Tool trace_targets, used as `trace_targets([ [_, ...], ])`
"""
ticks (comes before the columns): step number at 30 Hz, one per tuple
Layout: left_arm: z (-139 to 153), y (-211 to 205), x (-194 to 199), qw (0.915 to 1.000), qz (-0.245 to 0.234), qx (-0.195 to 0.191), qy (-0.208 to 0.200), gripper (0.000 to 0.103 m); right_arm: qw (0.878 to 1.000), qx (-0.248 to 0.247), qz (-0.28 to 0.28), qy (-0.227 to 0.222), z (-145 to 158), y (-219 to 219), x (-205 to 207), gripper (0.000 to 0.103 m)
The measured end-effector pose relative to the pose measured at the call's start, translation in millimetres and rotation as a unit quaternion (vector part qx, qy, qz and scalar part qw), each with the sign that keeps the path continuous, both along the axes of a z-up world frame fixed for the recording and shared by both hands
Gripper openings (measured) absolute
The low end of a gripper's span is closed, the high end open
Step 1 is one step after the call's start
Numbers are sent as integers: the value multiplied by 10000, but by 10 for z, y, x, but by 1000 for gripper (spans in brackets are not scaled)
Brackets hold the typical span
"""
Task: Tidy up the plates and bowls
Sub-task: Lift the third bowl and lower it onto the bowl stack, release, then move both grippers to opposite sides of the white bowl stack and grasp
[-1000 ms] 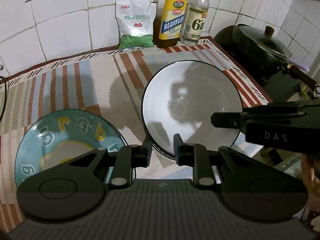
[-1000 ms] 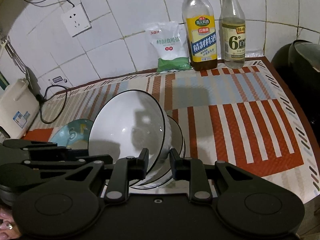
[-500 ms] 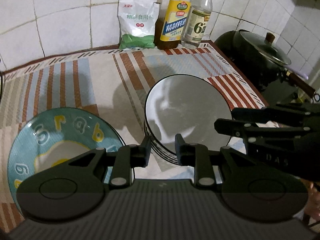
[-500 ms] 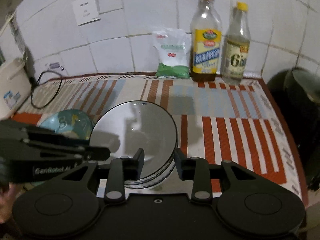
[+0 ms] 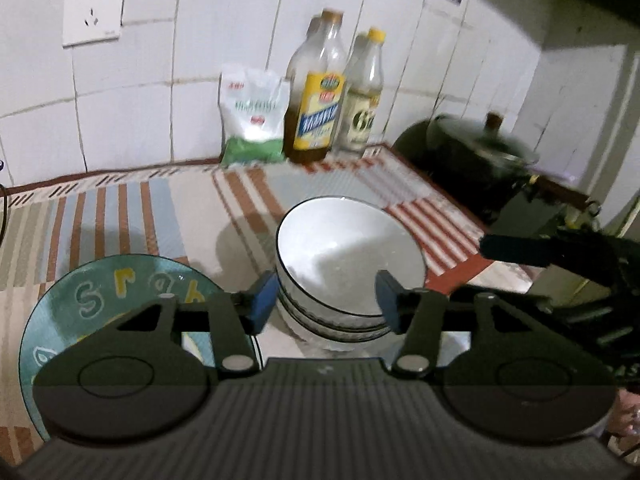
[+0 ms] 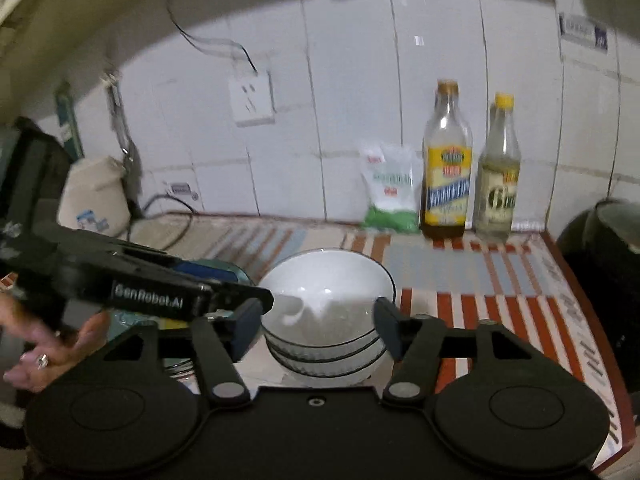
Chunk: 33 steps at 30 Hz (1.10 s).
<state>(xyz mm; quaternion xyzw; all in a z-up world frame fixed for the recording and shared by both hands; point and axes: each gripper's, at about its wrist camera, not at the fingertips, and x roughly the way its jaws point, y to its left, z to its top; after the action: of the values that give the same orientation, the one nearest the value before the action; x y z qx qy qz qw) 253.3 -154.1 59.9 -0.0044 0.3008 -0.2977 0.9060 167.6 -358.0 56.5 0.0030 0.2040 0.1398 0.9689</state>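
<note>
White glazed bowls (image 5: pixel 348 264) sit nested in a stack of about 3 near the front edge of the desk (image 5: pixel 120 216), just right of the teal plate (image 5: pixel 120 296). Both tools stand wide open and empty: the left hand-held gripper (image 5: pixel 326 300) and the right hand-held gripper (image 6: pixel 318 320) each frame the stack without touching it. The risk, as I judge it, is a finger clipping the top rim while pulling away or reaching for the plate, sliding the stack toward the near edge. The 2 tools, close together, could also collide.
</note>
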Motion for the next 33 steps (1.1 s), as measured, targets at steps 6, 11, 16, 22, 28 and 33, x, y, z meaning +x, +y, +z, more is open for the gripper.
trace_targets([
  [6,-108,118,-247,9984,-153,-281,-469,68,9983,-287,-184,-470,-299,-9,-308,87],
  [11,-278,95,-463,9945,-323,-158,-988,77,9951,-574,-262,-755,-588,15,-463,93],
  [16,-451,12,-569,9921,-401,-47,-1191,83,9936,-523,-369,-931,-837,-34,-539,93],
  [22,-615,-147,-588,9883,-348,207,-1473,93,9898,-789,-160,-1177,-1094,-7,-466,95],
  [28,-691,-246,-505,9899,-377,265,-1338,96,9918,-675,31,-1087,-1210,-19,-151,99],
  [33,-721,-274,-386,9918,-363,343,-1176,96,9935,-565,264,-954,-1297,-23,83,101],
])
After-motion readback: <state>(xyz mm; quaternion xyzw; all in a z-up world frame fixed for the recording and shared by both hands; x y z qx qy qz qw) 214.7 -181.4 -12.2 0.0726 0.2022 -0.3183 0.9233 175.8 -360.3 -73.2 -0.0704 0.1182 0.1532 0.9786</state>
